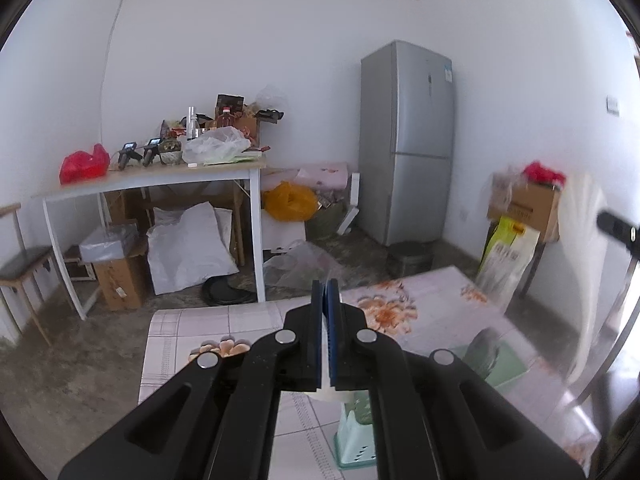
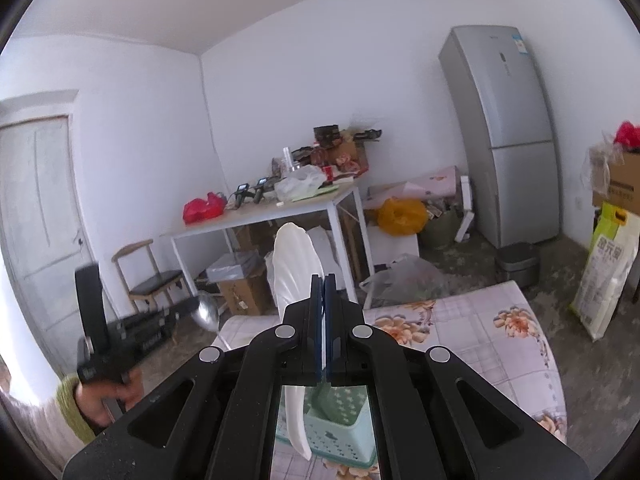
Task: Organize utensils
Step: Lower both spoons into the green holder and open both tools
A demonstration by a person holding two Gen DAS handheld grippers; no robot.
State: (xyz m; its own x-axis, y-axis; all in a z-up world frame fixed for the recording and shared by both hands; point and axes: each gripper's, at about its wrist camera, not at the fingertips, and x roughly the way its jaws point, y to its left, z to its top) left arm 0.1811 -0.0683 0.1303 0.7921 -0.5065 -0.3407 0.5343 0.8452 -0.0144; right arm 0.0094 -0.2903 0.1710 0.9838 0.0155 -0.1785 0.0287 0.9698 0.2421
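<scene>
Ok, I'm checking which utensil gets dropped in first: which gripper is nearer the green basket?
Right. The right gripper sits directly above the green basket. The left gripper is off to the basket's left, past the table edge.

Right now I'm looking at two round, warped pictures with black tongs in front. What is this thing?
There is no robot. A person holds a tool with a two-finger claw in each hand, and a wide-angle camera on each looks along its fingers. One picture is from the left claw, the other from the right claw. The right claw is shut on a white spoon. Its view also shows the left one carrying a metal spoon. Below are a floral tablecloth and a green basket.
</scene>
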